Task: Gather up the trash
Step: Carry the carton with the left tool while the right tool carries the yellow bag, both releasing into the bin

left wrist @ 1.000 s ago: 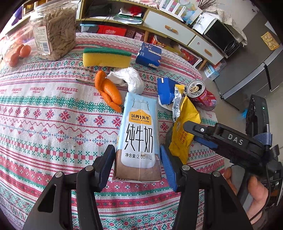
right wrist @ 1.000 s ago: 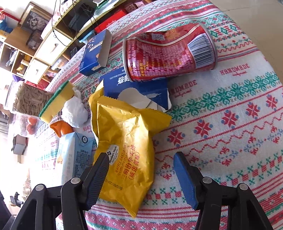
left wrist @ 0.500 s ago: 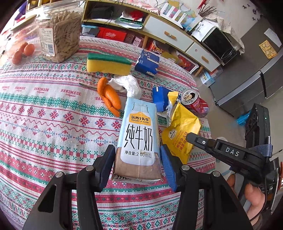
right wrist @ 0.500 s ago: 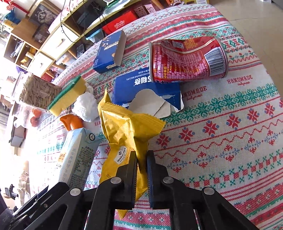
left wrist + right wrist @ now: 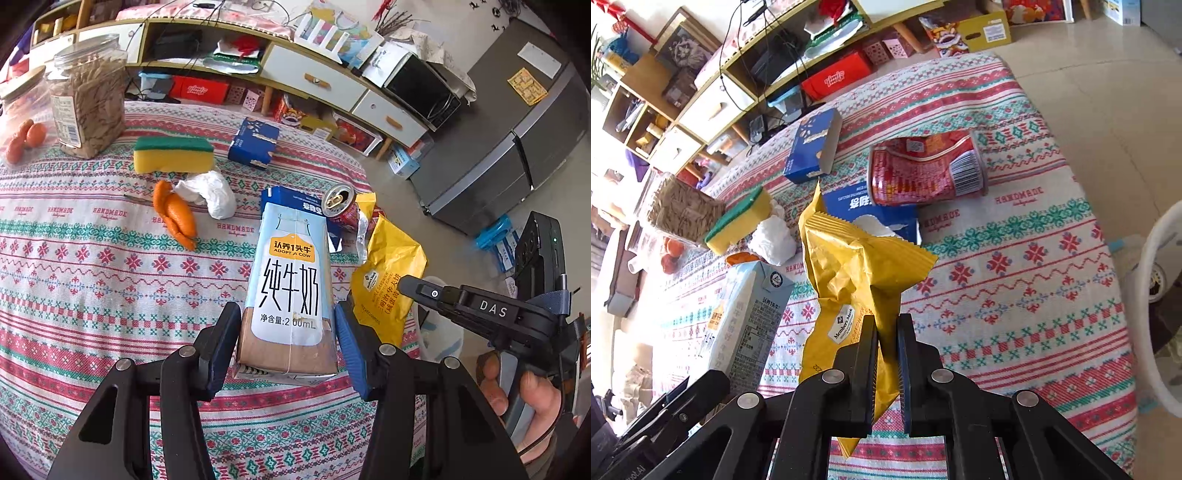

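The left hand-held gripper (image 5: 288, 343) was clenched on the milk carton (image 5: 290, 291), its 2 blue pads pressed against the carton's 2 narrow sides near the brown base. The carton's long axis ran straight away from that gripper, along the line of its fingers, with the gabled top pointing toward the far edge of the worktop (image 5: 92, 266) and the base nearest the camera. In the right wrist view the same carton (image 5: 746, 317) stood clear of the cloth and leaned, just left of the other load.

The right hand-held gripper (image 5: 886, 354) was clamped on the yellow snack wrapper (image 5: 857, 273); its jaws had just been closing, and a fold of the wrapper's lower half was pinched between them. The wrapper's long axis also ran away from that gripper, with its crimped open end pointing up and away toward the blue biscuit box (image 5: 871, 210) and its lower end hanging below the jaws. It looked limp and crumpled, so it would probably swing when carried.

Each hand already held its own piece, side by side and close together. The crushed red can (image 5: 927, 170) lay on its side beyond the wrapper, its long axis crosswise to the right gripper, and that hand was the nearer one. No bin showed clearly in either view, so where the 2 held pieces had to go could not be told.
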`<state>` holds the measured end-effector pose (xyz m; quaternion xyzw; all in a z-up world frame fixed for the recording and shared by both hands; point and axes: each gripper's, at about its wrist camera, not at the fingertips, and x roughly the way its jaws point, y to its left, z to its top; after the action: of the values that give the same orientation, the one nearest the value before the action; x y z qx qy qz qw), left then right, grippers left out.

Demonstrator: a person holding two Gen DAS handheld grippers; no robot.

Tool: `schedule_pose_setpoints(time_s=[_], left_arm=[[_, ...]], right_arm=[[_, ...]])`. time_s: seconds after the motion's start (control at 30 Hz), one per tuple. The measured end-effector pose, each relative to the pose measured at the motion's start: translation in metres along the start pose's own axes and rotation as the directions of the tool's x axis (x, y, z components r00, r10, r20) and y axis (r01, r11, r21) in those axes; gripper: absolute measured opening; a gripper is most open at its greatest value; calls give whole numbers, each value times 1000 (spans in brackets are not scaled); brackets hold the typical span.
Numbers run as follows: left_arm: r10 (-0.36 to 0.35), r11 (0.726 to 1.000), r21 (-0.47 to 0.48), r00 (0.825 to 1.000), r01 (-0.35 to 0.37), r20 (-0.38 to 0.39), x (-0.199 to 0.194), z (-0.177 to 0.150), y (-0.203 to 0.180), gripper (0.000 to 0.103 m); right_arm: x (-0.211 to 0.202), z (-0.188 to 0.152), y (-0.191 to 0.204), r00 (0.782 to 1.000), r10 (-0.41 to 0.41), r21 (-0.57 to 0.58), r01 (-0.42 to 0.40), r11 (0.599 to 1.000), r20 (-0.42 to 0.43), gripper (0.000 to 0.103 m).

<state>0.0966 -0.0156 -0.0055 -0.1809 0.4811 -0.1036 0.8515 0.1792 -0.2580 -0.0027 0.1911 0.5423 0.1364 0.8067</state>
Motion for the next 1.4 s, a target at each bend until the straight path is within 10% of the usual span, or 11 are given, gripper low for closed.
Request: schedule_pose_setpoints(time_s=[0.6, 1.0, 1.4], left_arm=[[-200, 968, 139, 976, 210, -83, 51, -18, -149, 55], [-249, 923, 232, 938, 306, -243, 133, -46, -246, 55], [-245, 934, 191, 930, 302, -274, 169, -48, -241, 55]], right_arm=[[-138, 13, -148, 960, -173, 273, 111, 956, 218, 8], [-153, 2, -198, 928, -348, 338, 287, 896, 133, 9], [-131, 3, -206, 895, -446, 280, 423, 862, 21, 13]])
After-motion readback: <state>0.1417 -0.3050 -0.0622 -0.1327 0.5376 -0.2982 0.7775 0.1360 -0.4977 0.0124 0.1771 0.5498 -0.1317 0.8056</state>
